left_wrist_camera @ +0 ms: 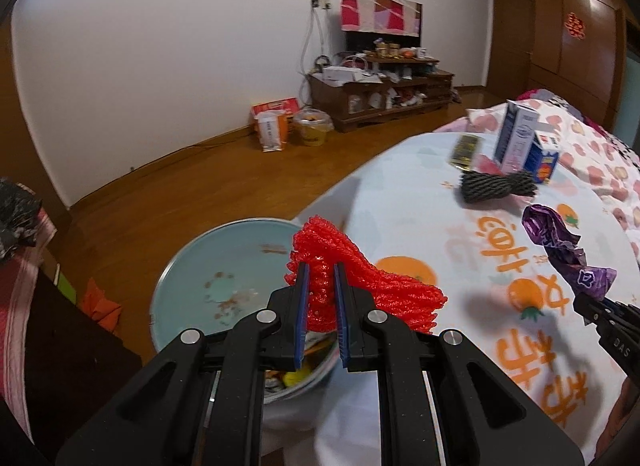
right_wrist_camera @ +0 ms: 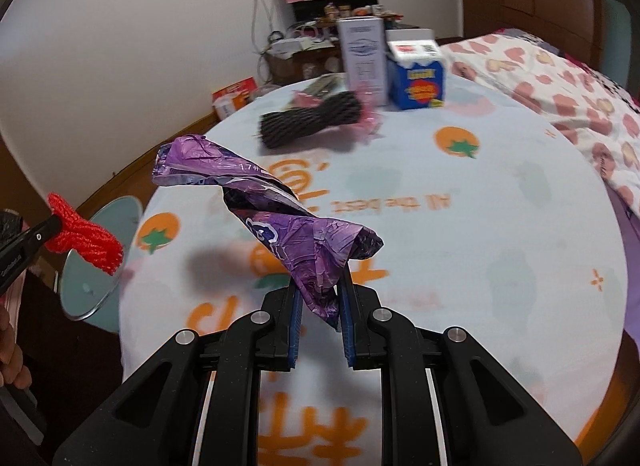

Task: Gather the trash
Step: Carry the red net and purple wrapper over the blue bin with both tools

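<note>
On the far left of the left wrist view we see a dark piece of furniture with a pink striped cloth (left_wrist_camera: 18, 286) draped on it, then a polished wooden floor (left_wrist_camera: 192, 185) running back to a plain white wall (left_wrist_camera: 160, 45). Against that wall stands a low brown wooden cabinet (left_wrist_camera: 380, 93) crowded with small items, with orange and white packets (left_wrist_camera: 274, 121) on the floor beside it.

Below the tabletop's left edge sits a round pale blue bin (left_wrist_camera: 224, 278) with some wrappers inside. Our left hand-held gripper (left_wrist_camera: 322, 290) is pinching a crumpled red foam fruit net (left_wrist_camera: 352, 278), held up over the bin's rim and the edge of the tabletop.

The round tabletop (right_wrist_camera: 500, 225) is covered in a pale blue cloth printed with orange fruit and orange lettering. Toward its far side lie a black foam fruit net (right_wrist_camera: 312, 123), a tall white carton (right_wrist_camera: 362, 57) and a short blue carton (right_wrist_camera: 418, 73) just beside it, both upright.

Our right hand-held gripper (right_wrist_camera: 318, 298) is clamped on a crumpled purple plastic wrapper (right_wrist_camera: 280, 209), lifted clear above the cloth, its shadow falling on the tabletop beneath.

Farther right lies a bed with a white quilt patterned in pink hearts (right_wrist_camera: 560, 97), and brown wooden wardrobe doors (left_wrist_camera: 576, 33) close the room behind it.
</note>
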{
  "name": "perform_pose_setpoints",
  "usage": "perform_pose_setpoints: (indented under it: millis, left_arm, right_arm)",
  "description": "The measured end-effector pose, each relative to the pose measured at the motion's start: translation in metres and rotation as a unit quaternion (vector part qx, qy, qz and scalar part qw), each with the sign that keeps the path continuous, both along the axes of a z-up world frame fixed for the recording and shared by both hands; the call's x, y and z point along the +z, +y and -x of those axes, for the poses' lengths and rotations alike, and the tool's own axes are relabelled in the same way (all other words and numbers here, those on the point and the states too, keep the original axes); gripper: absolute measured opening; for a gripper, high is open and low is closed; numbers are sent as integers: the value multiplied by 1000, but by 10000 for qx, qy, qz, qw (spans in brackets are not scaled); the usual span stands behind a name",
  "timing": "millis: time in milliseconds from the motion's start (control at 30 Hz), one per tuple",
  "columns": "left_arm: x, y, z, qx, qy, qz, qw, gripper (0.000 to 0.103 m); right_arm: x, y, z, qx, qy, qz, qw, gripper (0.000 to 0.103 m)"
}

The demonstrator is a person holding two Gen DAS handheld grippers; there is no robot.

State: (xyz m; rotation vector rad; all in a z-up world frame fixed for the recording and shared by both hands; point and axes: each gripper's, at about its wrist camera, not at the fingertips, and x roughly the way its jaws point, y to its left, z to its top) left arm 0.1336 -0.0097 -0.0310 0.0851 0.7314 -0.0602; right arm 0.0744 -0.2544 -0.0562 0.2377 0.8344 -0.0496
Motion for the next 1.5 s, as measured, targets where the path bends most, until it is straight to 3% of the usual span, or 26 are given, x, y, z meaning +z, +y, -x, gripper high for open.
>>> perform_pose_setpoints:
  millis: [667, 1500]
  left_arm:
    - [-15, 83, -2, 765, 104, 61, 9970, 12]
    - [-43, 107, -23, 987, 480, 41, 9939, 13]
  right_arm:
    - [1, 108, -34, 932, 30, 82, 9956, 17]
    - [-12, 191, -87, 1403, 160, 222, 9897, 18]
